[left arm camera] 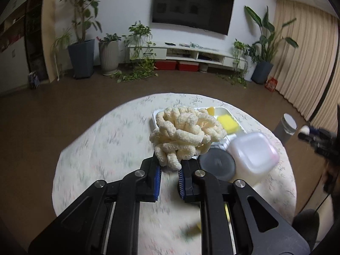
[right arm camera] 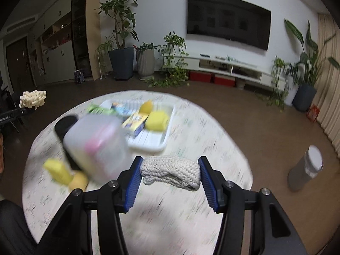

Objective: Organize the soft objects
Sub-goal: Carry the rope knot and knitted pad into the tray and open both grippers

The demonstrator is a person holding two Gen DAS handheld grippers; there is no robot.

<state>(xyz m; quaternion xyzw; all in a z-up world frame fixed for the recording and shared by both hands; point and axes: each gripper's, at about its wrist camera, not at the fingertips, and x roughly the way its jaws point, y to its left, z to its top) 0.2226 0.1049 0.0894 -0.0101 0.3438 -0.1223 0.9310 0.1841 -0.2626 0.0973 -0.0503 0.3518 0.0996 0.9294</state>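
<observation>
Only right wrist shows knitted pad (right arm camera: pixel 171 173) gripped

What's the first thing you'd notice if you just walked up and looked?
The fluffy cream noodle bundle, pinched and held up in the left gripper above the round table. Next, the grey knitted pad squeezed between the right gripper's blue fingers.
</observation>
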